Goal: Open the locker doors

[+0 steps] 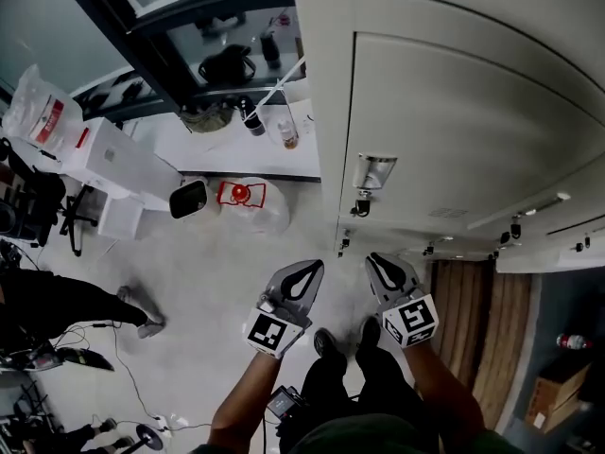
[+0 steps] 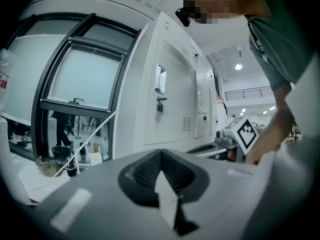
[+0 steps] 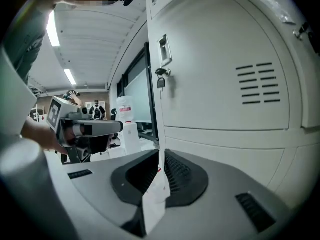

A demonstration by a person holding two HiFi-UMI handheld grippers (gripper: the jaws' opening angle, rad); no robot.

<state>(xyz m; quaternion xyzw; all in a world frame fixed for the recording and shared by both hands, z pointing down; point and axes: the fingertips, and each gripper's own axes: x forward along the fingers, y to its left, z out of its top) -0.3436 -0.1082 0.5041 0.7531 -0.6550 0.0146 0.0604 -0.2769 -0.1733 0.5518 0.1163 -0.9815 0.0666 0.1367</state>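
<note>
Tall cream locker doors [image 1: 473, 112] fill the right of the head view, all closed. The nearest door has a metal handle plate [image 1: 374, 171] with a key [image 1: 362, 203] hanging in the lock below it. Both grippers hang low in front of this door, apart from it. My left gripper [image 1: 301, 277] and right gripper [image 1: 389, 270] have their jaws pressed together and hold nothing. The left gripper view shows the jaws [image 2: 161, 156] shut, with the handle [image 2: 160, 79] and key [image 2: 159, 104] ahead. From the right gripper [image 3: 160, 156] the handle [image 3: 164, 48] and key [image 3: 160, 79] appear up left.
Smaller lower doors carry more locks [image 1: 515, 227]. Left of the lockers stand a white desk with bottles [image 1: 284, 132], a water jug [image 1: 248, 201] and white boxes [image 1: 113, 164]. Another person's legs [image 1: 85, 301] and cables [image 1: 113, 367] are on the floor at left.
</note>
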